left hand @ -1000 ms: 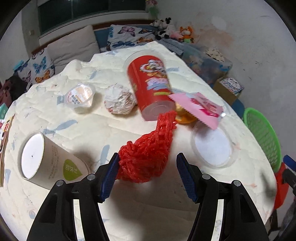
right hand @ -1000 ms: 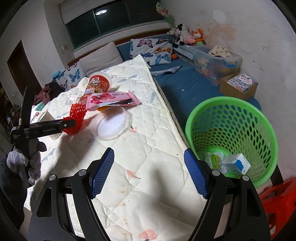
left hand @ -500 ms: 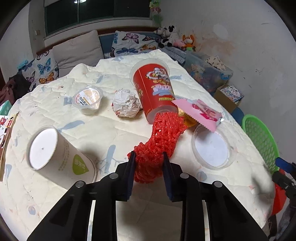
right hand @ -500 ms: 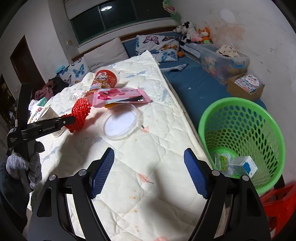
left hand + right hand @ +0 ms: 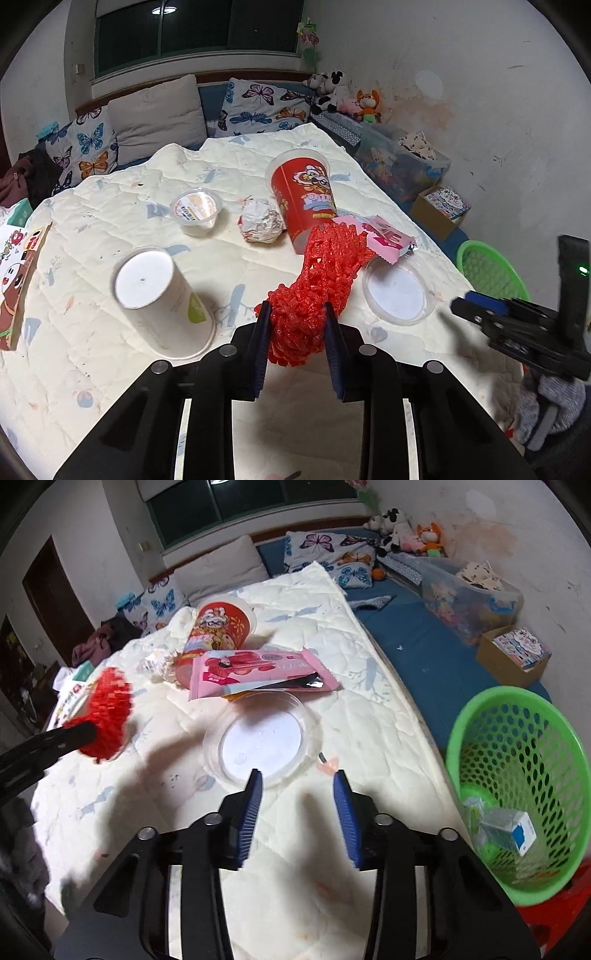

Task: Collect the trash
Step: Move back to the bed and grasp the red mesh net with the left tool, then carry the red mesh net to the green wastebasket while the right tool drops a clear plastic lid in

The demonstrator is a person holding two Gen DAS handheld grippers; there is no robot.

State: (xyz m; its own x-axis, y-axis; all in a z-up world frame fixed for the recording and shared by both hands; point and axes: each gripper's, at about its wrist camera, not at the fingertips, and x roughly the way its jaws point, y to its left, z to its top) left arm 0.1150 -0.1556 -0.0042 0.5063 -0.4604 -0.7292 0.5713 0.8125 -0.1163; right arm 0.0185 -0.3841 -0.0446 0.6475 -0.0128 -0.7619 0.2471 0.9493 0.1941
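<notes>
Red net (image 5: pixel 325 280) pinched by left gripper (image 5: pixel 297 325) fingers at lower centre of left view, lifted off mattress (image 5: pixel 110 221), far end trailing toward red cup (image 5: pixel 303 199). Right gripper (image 5: pixel 297 801) fingers just been closing, part spread, nothing between; clear lid (image 5: pixel 262 742) just beyond tips. Pink wrapper (image 5: pixel 258 672) overlaps lid's far rim. Green basket (image 5: pixel 517 760) at right edge, beside mattress, holds small carton (image 5: pixel 517 830). White cup (image 5: pixel 159 295) on its side, left.

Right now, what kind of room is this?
Most likely a bedroom: a quilted mattress strewn with trash, butterfly-print pillows along a headboard under a window, and stuffed toys in the corner.
</notes>
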